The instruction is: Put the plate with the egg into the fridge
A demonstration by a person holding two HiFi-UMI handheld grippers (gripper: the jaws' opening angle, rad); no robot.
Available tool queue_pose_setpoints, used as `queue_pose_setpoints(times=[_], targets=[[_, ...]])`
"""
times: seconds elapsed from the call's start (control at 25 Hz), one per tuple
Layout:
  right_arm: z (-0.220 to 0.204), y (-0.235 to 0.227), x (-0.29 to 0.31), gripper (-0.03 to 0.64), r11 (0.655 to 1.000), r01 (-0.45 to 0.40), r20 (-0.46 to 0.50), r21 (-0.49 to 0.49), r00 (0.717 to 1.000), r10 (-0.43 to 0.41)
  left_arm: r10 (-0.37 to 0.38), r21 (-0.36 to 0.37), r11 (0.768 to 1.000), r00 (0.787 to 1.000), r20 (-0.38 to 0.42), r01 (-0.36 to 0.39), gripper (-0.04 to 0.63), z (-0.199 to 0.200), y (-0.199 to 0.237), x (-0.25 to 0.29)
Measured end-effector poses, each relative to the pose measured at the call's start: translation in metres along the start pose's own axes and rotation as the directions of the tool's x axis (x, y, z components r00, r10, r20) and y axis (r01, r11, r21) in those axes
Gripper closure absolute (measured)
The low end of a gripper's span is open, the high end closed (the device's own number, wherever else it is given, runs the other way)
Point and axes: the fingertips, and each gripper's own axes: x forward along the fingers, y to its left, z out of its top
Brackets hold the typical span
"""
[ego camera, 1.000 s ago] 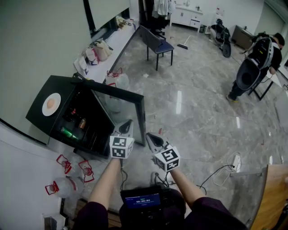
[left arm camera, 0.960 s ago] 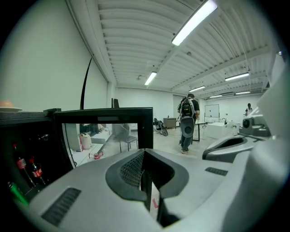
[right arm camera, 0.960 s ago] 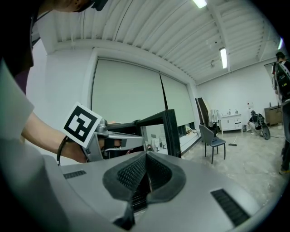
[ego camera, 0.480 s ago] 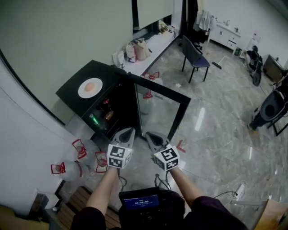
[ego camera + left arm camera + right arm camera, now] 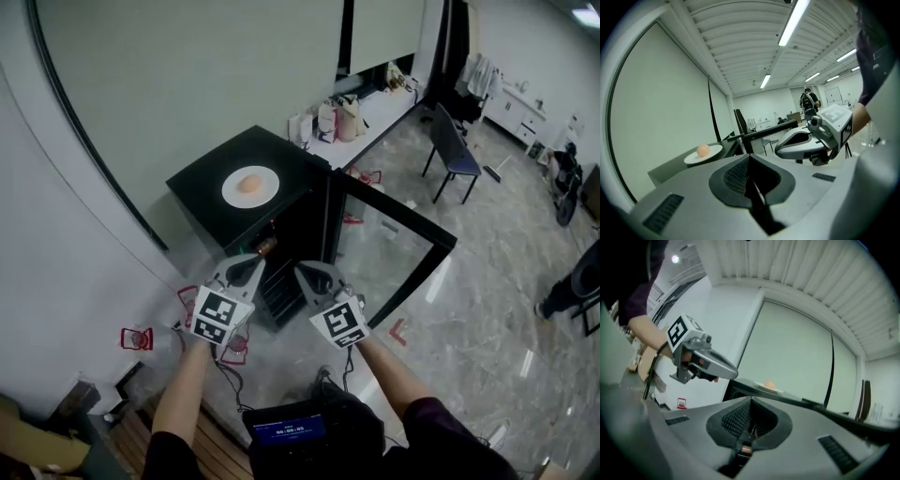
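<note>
A white plate point(image 5: 250, 187) with a tan egg point(image 5: 248, 184) sits on top of a low black fridge point(image 5: 211, 178). The fridge's glass door point(image 5: 398, 246) stands swung open to the right. My left gripper point(image 5: 244, 270) and right gripper point(image 5: 314, 276) hover side by side in front of the fridge, below the plate and apart from it. Both are shut and hold nothing. In the left gripper view the egg point(image 5: 703, 150) lies ahead to the left, past the shut left gripper point(image 5: 749, 161). In the right gripper view the egg point(image 5: 769, 386) shows beyond the shut right gripper point(image 5: 751, 404).
Red-handled water jugs point(image 5: 137, 338) stand on the floor left of the fridge by the white wall. A counter with bags point(image 5: 347, 117) and a dark chair point(image 5: 455, 145) lie behind. A person point(image 5: 570, 292) stands at the far right. A screen device point(image 5: 290, 429) hangs at my chest.
The view has swung toward the fridge, which now lies straight ahead and nearer. Both grippers came forward with it, still shut and empty. The plate has not moved on the fridge top.
</note>
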Motion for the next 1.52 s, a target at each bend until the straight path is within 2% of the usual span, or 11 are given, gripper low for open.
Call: queue_pose_setpoints(times=[0.12, 0.2, 0.28, 0.4, 0.48, 0.6, 0.76, 0.92, 1.08, 1.2, 1.52], targets=[[0.008, -0.013, 0.033, 0.609, 0.982, -0.014, 0.002, -0.188, 1.0, 0.015, 0.01, 0.12, 0.993, 0.999, -0.04, -0.005, 0.586, 0.014, 0.041, 0.014], [0.015, -0.02, 0.056, 0.609, 0.943, -0.04, -0.006, -0.33, 0.999, 0.04, 0.005, 0.182, 0.983, 0.996, -0.085, 0.011, 0.586, 0.021, 0.066, 0.029], [0.017, -0.025, 0.078, 0.609, 0.867, -0.074, -0.031, -0.493, 0.997, 0.068, 0.005, 0.227, 0.973, 0.989, -0.15, 0.03, 0.586, 0.021, 0.092, 0.047], [0.01, -0.033, 0.11, 0.609, 0.707, -0.139, -0.095, -0.693, 0.99, 0.102, 0.027, 0.273, 0.961, 0.969, -0.247, 0.043, 0.586, 0.014, 0.134, 0.077], [0.005, -0.038, 0.125, 0.609, 0.633, -0.181, -0.128, -0.753, 0.983, 0.129, 0.031, 0.278, 0.959, 0.948, -0.316, 0.062, 0.586, 0.005, 0.161, 0.095], [0.003, -0.045, 0.138, 0.602, 0.593, -0.233, -0.171, -0.771, 0.972, 0.16, 0.003, 0.255, 0.96, 0.904, -0.428, 0.117, 0.584, -0.012, 0.194, 0.115], [0.002, -0.053, 0.147, 0.507, 0.523, -0.278, -0.227, -0.806, 0.961, 0.16, -0.046, 0.159, 0.975, 0.842, -0.537, 0.155, 0.571, -0.032, 0.229, 0.14], [-0.013, -0.056, 0.148, 0.472, 0.491, -0.343, -0.311, -0.801, 0.939, 0.149, -0.175, 0.019, 0.97, 0.754, -0.633, 0.242, 0.515, -0.05, 0.238, 0.159], [-0.017, -0.061, 0.153, 0.471, 0.458, -0.329, -0.313, -0.826, 0.943, 0.113, -0.286, -0.091, 0.948, 0.689, -0.666, 0.305, 0.514, -0.055, 0.239, 0.164], [-0.028, -0.06, 0.152, 0.472, 0.461, -0.358, -0.347, -0.812, 0.931, 0.112, -0.363, -0.148, 0.919, 0.643, -0.674, 0.364, 0.514, -0.056, 0.228, 0.168], [-0.031, -0.056, 0.143, 0.472, 0.437, -0.354, -0.353, -0.827, 0.932, 0.086, -0.41, -0.088, 0.878, 0.644, -0.646, 0.47, 0.514, -0.037, 0.182, 0.17]])
